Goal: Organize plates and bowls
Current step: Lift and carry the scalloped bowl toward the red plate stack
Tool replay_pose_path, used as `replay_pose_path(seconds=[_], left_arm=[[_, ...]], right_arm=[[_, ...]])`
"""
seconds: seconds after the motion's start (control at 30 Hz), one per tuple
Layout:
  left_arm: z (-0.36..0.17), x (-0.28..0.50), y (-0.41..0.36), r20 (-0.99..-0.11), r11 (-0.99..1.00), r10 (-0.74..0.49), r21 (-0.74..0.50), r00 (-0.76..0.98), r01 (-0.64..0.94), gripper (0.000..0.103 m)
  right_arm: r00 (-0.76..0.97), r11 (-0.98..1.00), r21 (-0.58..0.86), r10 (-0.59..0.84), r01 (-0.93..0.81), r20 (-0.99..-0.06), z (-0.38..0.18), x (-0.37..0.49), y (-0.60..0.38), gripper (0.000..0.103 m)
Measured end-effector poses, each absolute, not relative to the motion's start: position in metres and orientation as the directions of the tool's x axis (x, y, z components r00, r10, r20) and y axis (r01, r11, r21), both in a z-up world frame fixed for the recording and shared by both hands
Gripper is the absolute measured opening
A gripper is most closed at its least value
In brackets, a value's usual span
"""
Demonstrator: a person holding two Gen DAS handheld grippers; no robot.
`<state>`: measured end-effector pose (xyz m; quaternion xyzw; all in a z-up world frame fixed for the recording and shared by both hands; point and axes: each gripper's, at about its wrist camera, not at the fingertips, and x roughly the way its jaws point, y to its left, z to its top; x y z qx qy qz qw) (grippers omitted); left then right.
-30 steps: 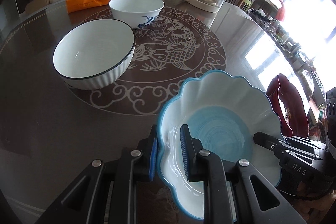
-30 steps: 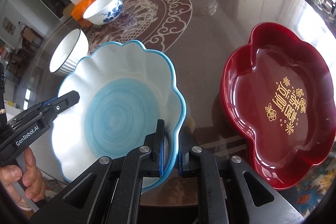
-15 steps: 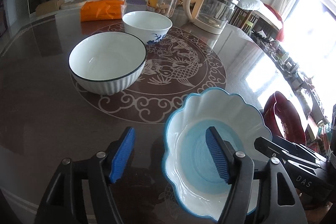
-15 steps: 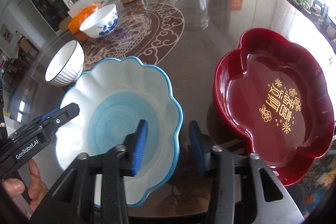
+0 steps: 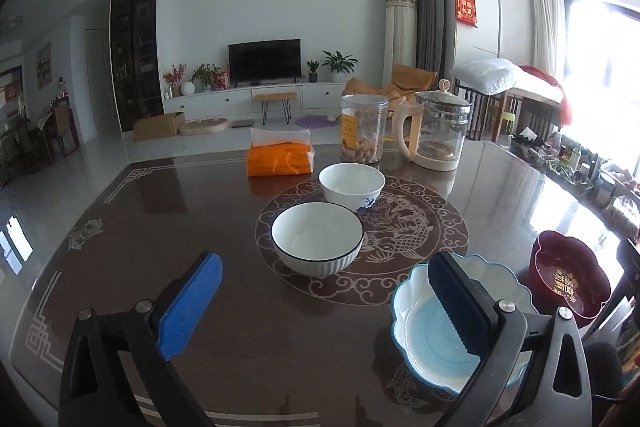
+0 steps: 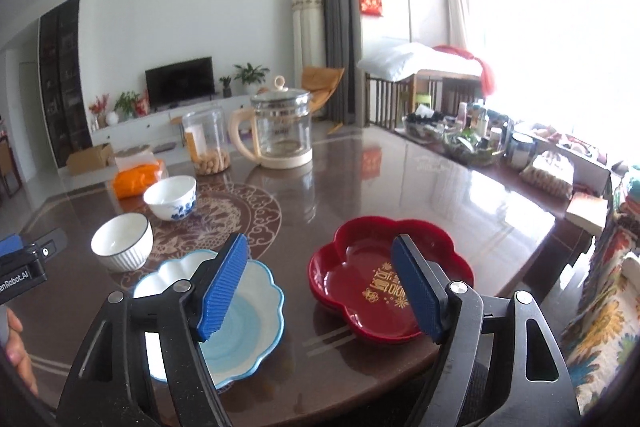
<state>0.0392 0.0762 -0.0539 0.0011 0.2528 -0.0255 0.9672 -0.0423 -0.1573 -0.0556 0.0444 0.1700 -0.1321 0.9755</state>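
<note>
A scalloped white bowl with a blue rim and blue centre (image 5: pixel 424 347) (image 6: pixel 256 311) rests on the dark table, next to a red flower-shaped plate (image 6: pixel 360 267) (image 5: pixel 568 275). My left gripper (image 5: pixel 324 267) hangs above the table with its jaws opening and nothing between them; its right finger shows in front of the scalloped bowl. My right gripper (image 6: pixel 320 243) is also opening and empty, above the gap between bowl and plate. A ribbed white bowl with a black rim (image 5: pixel 318 239) (image 6: pixel 122 241) and a white bowl with blue flowers (image 5: pixel 352 185) (image 6: pixel 170 197) stand farther back.
At the table's far side stand a glass kettle (image 5: pixel 436 131), a clear jar of nuts (image 5: pixel 364 129) and an orange tissue pack (image 5: pixel 280 157). Small clutter (image 6: pixel 480 139) lines the right edge. A person's hand (image 6: pixel 16 343) shows at the left.
Both grippers let go of the scalloped bowl's rim and opened wide. They rose, drew back and tilted up, so the room now fills the views. The bowl stays on the table.
</note>
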Motion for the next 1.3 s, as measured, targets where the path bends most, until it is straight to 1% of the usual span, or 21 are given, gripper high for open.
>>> replay_pose_path(seconds=[0.13,0.33,0.4,0.5,0.57,0.67,0.77,1.0,1.17,1.3], left_arm=[[-0.051,0.032,0.066,-0.503,0.998,-0.043,0.007,0.863,0.054,0.103],[-0.038,0.022,0.047,-0.515,0.999,-0.052,-0.017,0.856,0.051,0.103],[-0.034,0.021,0.04,-0.522,0.999,-0.034,-0.005,0.852,0.037,0.103],[-0.029,0.024,0.032,-0.543,1.0,-0.013,-0.006,0.839,0.012,0.103],[-0.025,0.024,0.029,-0.554,1.0,0.007,-0.015,0.833,-0.019,0.103],[-0.019,0.022,0.026,-0.563,0.997,0.051,-0.014,0.825,-0.071,0.103],[-0.016,0.018,0.028,-0.553,0.991,0.112,0.007,0.825,-0.13,0.103],[-0.017,0.01,0.047,-0.549,0.955,0.268,0.046,0.792,-0.292,0.103],[-0.019,0.001,0.064,-0.544,0.939,0.296,0.014,0.785,-0.345,0.103],[-0.02,0.004,0.078,-0.553,0.94,0.285,0.0,0.783,-0.342,0.103]], right_arm=[[0.93,0.969,0.004,-0.237,0.248,-0.281,-0.06,-0.052,-0.149,0.079],[0.957,0.975,-0.039,-0.224,0.22,-0.184,-0.071,-0.073,-0.143,0.079],[0.96,0.975,-0.073,-0.221,0.211,-0.174,-0.074,-0.073,-0.14,0.079],[0.96,0.976,-0.105,-0.21,0.193,-0.187,-0.075,-0.07,-0.138,0.079],[0.964,0.981,-0.094,-0.188,0.173,-0.187,-0.073,-0.072,-0.14,0.079],[0.973,0.986,-0.067,-0.164,0.155,-0.161,-0.071,-0.078,-0.147,0.079],[0.978,0.989,-0.047,-0.148,0.143,-0.148,-0.071,-0.082,-0.152,0.082],[0.982,0.996,0.054,-0.062,0.073,-0.179,-0.077,-0.078,-0.171,0.082],[0.983,0.995,0.077,-0.045,0.06,-0.18,-0.079,-0.076,-0.178,0.082],[0.996,0.996,0.076,-0.032,0.038,-0.088,-0.076,-0.081,-0.176,0.082]])
